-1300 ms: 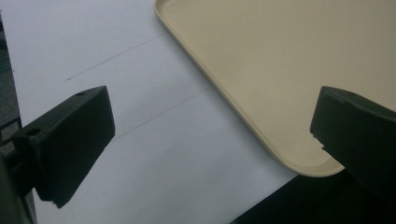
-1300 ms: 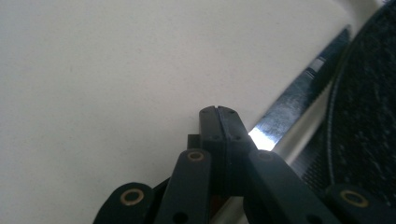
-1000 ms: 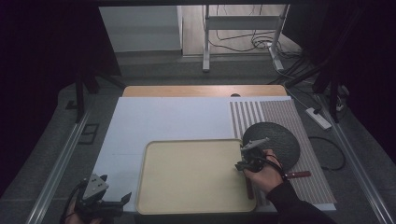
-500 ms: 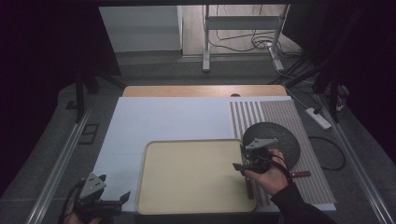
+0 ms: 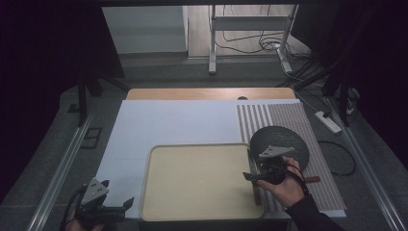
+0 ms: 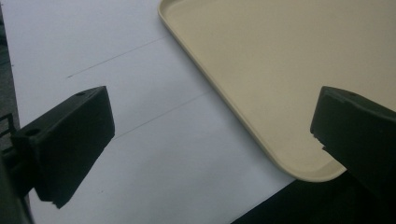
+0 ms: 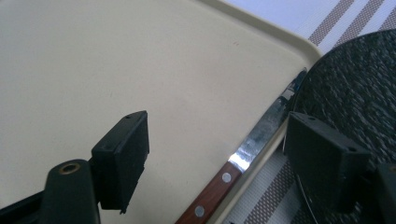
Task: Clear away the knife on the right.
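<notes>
No legible text, label or number anywhere.

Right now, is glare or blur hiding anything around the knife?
Right gripper view: glare whitens the knife blade near the handle, and the near tool is slightly soft. High view: dim overall, the knife hard to make out at the tray edge.

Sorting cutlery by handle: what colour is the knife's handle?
Reddish-brown wood with silver rivets on the knife, clearest in the right gripper view.
</notes>
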Demonstrator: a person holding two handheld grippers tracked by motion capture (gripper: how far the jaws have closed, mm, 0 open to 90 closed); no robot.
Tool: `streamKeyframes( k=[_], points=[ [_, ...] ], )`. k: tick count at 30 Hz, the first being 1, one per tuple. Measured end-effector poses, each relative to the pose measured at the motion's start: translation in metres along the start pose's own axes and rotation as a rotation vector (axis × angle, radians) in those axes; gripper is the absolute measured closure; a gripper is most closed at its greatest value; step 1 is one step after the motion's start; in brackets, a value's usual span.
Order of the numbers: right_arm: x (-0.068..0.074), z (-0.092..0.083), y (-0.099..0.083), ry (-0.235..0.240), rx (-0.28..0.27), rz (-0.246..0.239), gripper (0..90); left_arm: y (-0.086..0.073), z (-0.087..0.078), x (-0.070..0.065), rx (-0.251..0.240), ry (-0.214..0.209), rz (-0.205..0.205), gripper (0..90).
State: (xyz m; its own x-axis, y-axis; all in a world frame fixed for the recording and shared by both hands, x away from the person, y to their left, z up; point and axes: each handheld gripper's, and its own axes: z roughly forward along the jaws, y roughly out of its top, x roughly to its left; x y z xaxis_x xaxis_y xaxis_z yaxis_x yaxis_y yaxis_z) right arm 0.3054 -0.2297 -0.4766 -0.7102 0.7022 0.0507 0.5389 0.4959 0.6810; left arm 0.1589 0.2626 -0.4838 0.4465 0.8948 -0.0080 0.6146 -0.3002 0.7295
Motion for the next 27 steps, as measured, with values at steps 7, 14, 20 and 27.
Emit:
streamKeyframes(
  k=[7,14,20,27],
  points=[
    [-0.003,-0.010,-0.007,-0.009,-0.016,0.024,18.9,0.000,0.000,0.000,0.002,-0.001,0.004,0.0],
    [-0.006,-0.021,-0.016,-0.022,-0.015,0.045,15.9,0.000,0.000,0.000,0.001,-0.003,0.002,0.0],
    [-0.009,-0.030,-0.023,-0.037,-0.024,0.068,14.9,0.000,0.000,0.000,0.001,-0.003,0.002,0.0],
    [-0.013,-0.042,-0.032,-0.054,-0.038,0.094,13.8,0.000,0.000,0.000,-0.001,-0.003,-0.003,0.0]
  ],
)
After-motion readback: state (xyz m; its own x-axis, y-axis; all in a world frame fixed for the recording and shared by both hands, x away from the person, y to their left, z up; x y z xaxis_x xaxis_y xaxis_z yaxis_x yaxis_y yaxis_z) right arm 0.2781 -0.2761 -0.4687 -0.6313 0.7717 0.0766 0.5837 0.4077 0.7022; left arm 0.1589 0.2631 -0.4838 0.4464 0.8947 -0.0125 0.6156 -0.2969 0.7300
